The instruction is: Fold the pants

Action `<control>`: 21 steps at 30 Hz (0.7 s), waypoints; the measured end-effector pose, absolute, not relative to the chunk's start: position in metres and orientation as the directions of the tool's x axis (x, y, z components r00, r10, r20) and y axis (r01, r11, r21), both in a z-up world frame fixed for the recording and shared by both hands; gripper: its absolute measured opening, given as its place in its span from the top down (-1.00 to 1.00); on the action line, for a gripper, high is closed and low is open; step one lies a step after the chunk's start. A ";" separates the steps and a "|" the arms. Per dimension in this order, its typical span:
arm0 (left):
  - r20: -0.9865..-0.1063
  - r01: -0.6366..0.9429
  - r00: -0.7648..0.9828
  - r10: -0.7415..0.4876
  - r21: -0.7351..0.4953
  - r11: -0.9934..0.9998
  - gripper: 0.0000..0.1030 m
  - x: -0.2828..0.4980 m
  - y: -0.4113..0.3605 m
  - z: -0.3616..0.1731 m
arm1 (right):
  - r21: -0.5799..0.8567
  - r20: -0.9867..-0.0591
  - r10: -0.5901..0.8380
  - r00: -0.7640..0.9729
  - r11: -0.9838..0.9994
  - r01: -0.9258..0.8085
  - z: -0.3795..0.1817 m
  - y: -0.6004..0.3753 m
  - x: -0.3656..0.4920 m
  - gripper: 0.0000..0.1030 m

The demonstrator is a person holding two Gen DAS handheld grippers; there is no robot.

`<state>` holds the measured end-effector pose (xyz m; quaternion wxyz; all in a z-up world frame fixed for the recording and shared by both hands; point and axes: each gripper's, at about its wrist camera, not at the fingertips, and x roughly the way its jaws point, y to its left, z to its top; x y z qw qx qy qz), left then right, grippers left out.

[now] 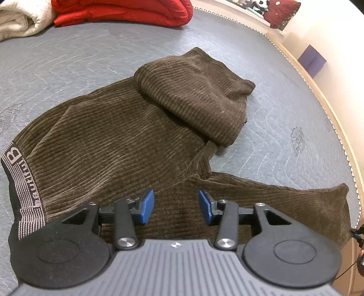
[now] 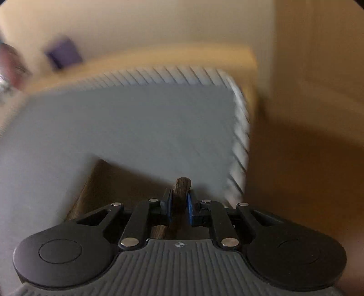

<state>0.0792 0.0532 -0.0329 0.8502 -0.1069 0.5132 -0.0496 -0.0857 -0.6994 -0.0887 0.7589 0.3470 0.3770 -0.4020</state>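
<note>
Counting one pants (image 1: 127,145), two blankets (image 1: 120,10).

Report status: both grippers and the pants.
Left gripper open above pants. Right gripper shut on pants fabric. One leg folded over; nothing in the way.

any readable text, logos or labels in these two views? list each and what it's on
"B": large letter on the striped waistband of the brown corduroy pants.
"beautiful" (likely; small letters, partly distorted): runs along the same waistband below the B.
Dark printed mark on the grey quilted mattress: too blurred to read.
Small emblem on the left hand-held gripper body: a symbol, no text.
Right wrist view: motion-blurred, no text.
</note>
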 end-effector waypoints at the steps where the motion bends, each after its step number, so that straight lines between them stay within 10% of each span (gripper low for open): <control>1: -0.862 -0.024 0.468 -0.193 -0.231 0.973 0.01 0.079 0.052 -0.034 | 0.225 -0.845 -0.363 0.393 0.426 0.877 -0.085 -0.700 -0.086 0.62; 4: -0.865 -0.020 0.464 -0.192 -0.226 0.974 -0.01 0.080 0.048 -0.036 | 0.209 -0.769 -0.461 0.442 0.472 0.856 -0.051 -0.678 -0.071 0.61; 8: -0.866 -0.016 0.461 -0.194 -0.227 0.974 -0.02 0.083 0.043 -0.038 | 0.274 -0.674 -0.429 0.602 0.611 0.742 -0.017 -0.650 -0.037 0.00; 16: -0.871 -0.016 0.454 -0.189 -0.220 0.975 -0.05 0.086 0.043 -0.043 | 0.323 -0.805 -0.124 0.580 0.729 0.604 -0.071 -0.635 0.097 0.00; 21: -0.874 -0.022 0.449 -0.184 -0.216 0.976 -0.07 0.088 0.046 -0.046 | 0.147 -0.863 -0.243 0.442 0.717 0.681 -0.097 -0.629 0.139 0.01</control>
